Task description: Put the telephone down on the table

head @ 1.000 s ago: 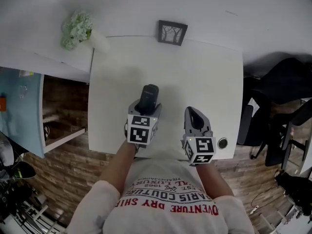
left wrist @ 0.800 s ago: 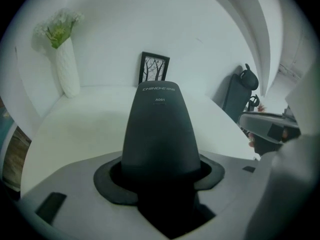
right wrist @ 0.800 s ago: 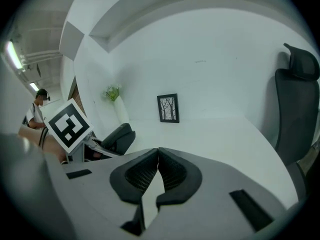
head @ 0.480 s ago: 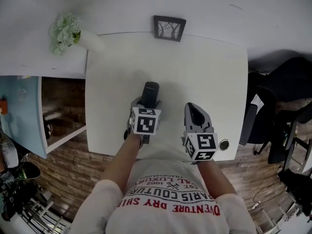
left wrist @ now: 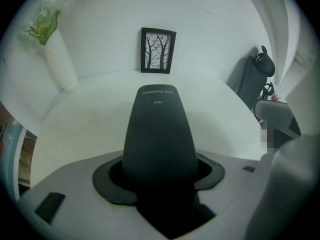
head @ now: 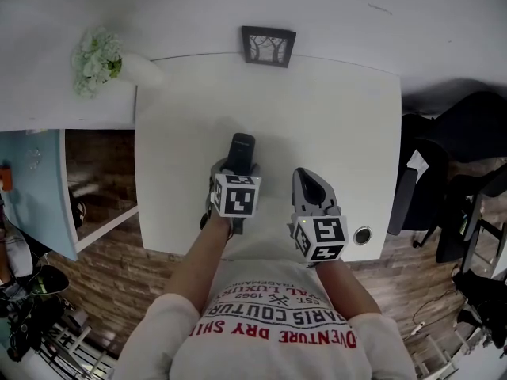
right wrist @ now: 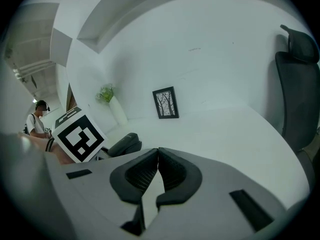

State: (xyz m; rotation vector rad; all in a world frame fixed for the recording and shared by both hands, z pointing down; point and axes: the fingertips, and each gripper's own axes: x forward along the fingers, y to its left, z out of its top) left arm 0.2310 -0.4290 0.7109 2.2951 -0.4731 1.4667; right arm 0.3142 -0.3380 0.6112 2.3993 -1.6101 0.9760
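Observation:
The telephone point(head: 241, 150) is a black handset with a rounded end. My left gripper point(head: 235, 169) is shut on its lower part over the middle of the white table point(head: 333, 117). In the left gripper view the telephone point(left wrist: 159, 129) stands between the dark pads and points toward the far wall. I cannot tell whether it touches the tabletop. My right gripper point(head: 310, 187) hovers to its right near the front edge, jaws shut with nothing between them. In the right gripper view the pads of my right gripper point(right wrist: 158, 156) meet, and the telephone point(right wrist: 125, 144) lies to the left.
A framed tree picture point(head: 268, 46) leans against the wall at the table's back edge. A white vase with green flowers point(head: 99, 58) stands at the back left corner. A round cable hole point(head: 362, 233) sits near the front right corner. Black office chairs point(head: 467, 172) stand to the right.
The left gripper has tipped up slightly with the telephone still in it. The right gripper has stayed almost where it was. The head view has shifted a little.

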